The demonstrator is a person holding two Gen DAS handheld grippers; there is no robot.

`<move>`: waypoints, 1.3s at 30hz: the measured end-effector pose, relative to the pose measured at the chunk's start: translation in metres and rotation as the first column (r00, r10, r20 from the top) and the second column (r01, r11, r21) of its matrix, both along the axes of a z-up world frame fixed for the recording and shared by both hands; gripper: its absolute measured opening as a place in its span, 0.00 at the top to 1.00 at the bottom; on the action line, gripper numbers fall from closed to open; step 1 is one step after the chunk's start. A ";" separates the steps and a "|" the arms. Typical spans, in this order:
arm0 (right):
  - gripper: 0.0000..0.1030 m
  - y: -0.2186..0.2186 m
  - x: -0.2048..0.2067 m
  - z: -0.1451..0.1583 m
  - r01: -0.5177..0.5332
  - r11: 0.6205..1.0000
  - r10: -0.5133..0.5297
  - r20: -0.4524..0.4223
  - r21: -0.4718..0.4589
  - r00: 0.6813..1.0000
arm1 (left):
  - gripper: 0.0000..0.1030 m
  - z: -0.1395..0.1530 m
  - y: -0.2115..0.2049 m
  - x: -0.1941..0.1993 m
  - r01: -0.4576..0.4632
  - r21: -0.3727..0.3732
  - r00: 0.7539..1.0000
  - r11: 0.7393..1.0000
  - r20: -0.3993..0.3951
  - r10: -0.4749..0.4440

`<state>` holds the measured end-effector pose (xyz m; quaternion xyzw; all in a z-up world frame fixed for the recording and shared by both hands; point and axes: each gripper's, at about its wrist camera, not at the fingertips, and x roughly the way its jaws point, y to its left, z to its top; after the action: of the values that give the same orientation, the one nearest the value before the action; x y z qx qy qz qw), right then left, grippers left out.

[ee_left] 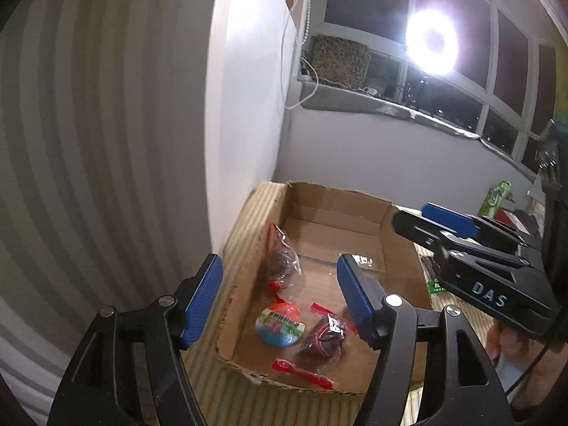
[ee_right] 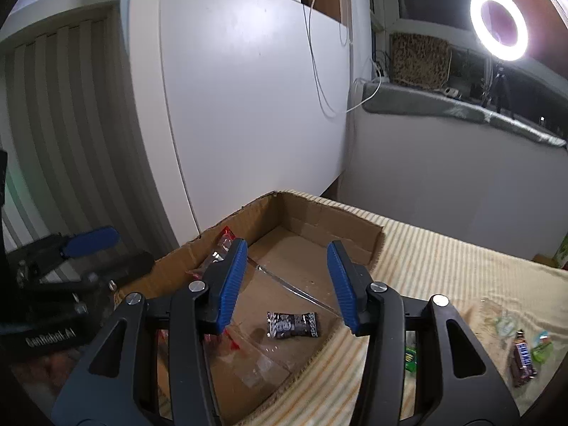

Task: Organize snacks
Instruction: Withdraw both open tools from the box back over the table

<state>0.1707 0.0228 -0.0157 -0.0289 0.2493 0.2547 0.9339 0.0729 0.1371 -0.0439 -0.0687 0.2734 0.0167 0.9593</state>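
Both our tongs — left tongs (ee_left: 280,298) and right tongs (ee_right: 285,284) — gape empty over the cardboard box (ee_left: 333,202), where several wrapped snacks lie — a dark candy (ee_right: 293,324) among them.

Both wrist views over cardboard box (ee_left: 340,213)

A lit ring light (ee_right: 498,23) glares at one o'clock before dark windows (ee_left: 369,3); a white cabinet panel (ee_right: 248,88) stands at eleven, striped wallpaper (ee_left: 88,124) at nine.
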 end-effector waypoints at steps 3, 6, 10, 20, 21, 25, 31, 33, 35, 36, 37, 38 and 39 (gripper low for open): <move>0.50 -0.001 -0.011 0.006 0.000 1.000 0.000 0.010 0.001 1.000 | 0.35 0.009 0.004 -0.011 -0.013 -0.002 1.000 1.000 0.022 0.013; 0.49 -0.002 -0.023 0.011 0.000 1.000 0.000 0.021 0.002 1.000 | 0.31 0.019 0.005 -0.024 -0.022 0.004 0.999 1.000 0.048 0.022; 0.47 -0.003 -0.038 0.019 0.001 1.000 -0.001 0.035 0.004 0.999 | 0.31 0.029 0.006 -0.041 -0.028 0.010 0.997 1.000 0.078 0.027; 0.28 -0.012 -0.063 0.017 0.024 0.999 -0.025 0.037 0.026 0.999 | 0.30 0.038 0.002 -0.052 -0.024 0.026 0.994 0.999 0.110 0.021; 0.25 -0.015 -0.066 0.015 0.031 0.999 -0.032 0.035 0.028 0.999 | 0.29 0.038 0.001 -0.053 -0.023 0.029 0.994 0.999 0.108 0.020; 0.21 -0.036 -0.074 0.001 0.067 0.997 -0.068 0.013 0.035 0.998 | 0.27 0.036 -0.009 -0.054 -0.013 0.046 0.995 0.999 0.098 0.009; 0.20 -0.096 -0.083 -0.016 0.157 0.985 -0.155 -0.026 0.076 0.988 | 0.27 0.033 -0.044 -0.050 0.040 0.089 0.997 0.995 0.068 -0.047; 0.20 -0.124 -0.087 -0.021 0.202 0.975 -0.200 -0.038 0.090 0.979 | 0.27 0.032 -0.064 -0.047 0.072 0.105 0.995 0.992 0.058 -0.078; 0.19 -0.156 -0.091 -0.027 0.261 0.960 -0.257 -0.052 0.097 0.965 | 0.27 0.031 -0.085 -0.045 0.106 0.119 0.993 0.987 0.045 -0.112; 0.19 -0.170 -0.094 -0.029 0.287 0.953 -0.282 -0.058 0.097 0.958 | 0.27 0.030 -0.094 -0.044 0.121 0.123 0.991 0.985 0.039 -0.127; 0.19 -0.182 -0.097 -0.032 0.312 0.945 -0.307 -0.062 0.095 0.950 | 0.27 0.028 -0.106 -0.042 0.144 0.127 0.988 0.981 0.032 -0.149; 0.19 -0.193 -0.100 -0.034 0.334 0.938 -0.329 -0.065 0.094 0.942 | 0.27 0.028 -0.112 -0.043 0.156 0.130 0.987 0.979 0.028 -0.161; 0.19 -0.204 -0.103 -0.036 0.356 0.930 -0.351 -0.068 0.093 0.934 | 0.27 0.027 -0.124 -0.042 0.178 0.136 0.983 0.975 0.020 -0.182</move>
<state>0.0676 -0.1810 -0.0516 0.0713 0.2602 0.0957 0.9581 0.0310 0.0136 -0.0173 0.0205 0.2610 -0.0530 0.9637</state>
